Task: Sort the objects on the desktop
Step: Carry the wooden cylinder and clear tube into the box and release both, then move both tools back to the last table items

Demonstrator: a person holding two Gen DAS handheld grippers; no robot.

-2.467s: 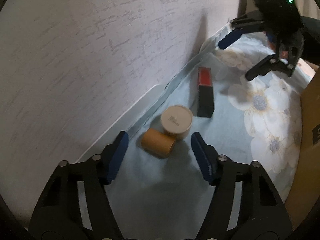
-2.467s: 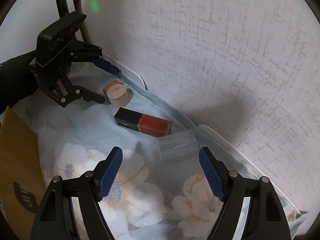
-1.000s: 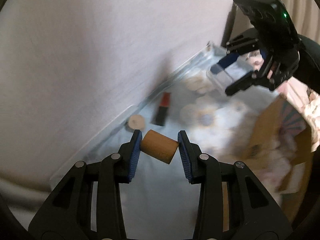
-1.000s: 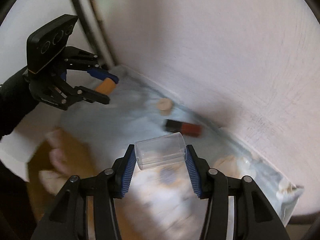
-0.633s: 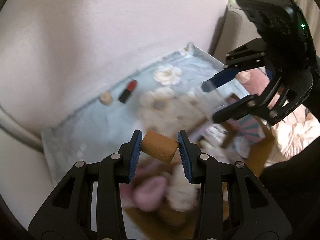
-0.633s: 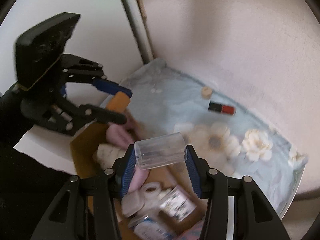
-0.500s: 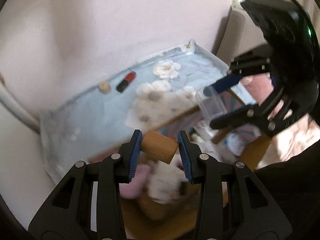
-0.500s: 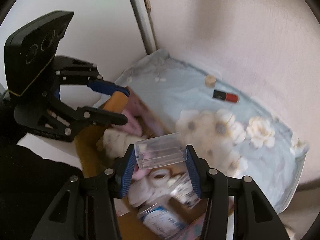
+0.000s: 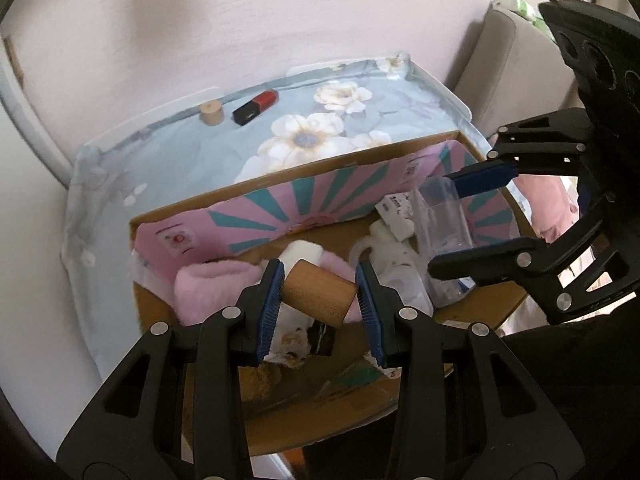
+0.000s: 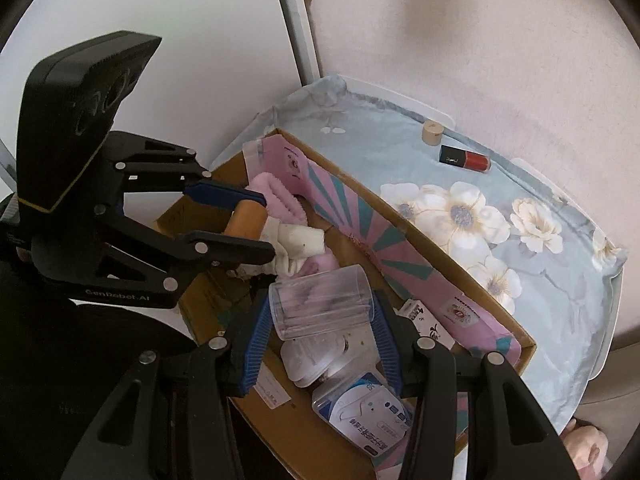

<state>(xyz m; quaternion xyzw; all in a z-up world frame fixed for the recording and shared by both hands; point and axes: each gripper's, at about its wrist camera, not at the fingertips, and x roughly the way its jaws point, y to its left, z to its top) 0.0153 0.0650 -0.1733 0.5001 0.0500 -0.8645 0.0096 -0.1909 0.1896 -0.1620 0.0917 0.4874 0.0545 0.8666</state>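
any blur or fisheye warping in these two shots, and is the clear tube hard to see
Left wrist view: sharp in the middle, wall and table edge bowed by the fisheye, clear tube faint against the clutter. Right wrist view: crisp, clear tube shows mainly by its rims, door frame curved.

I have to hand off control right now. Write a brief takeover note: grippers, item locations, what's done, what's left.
Left gripper: shut on the brown cylinder, above the cardboard box.
Right gripper: shut on the clear plastic tube, also over the box.
Done: both lifted and carried over the box.
Left: release both into it, then fetch the small round cap and the red-and-black lipstick box from the floral cloth.
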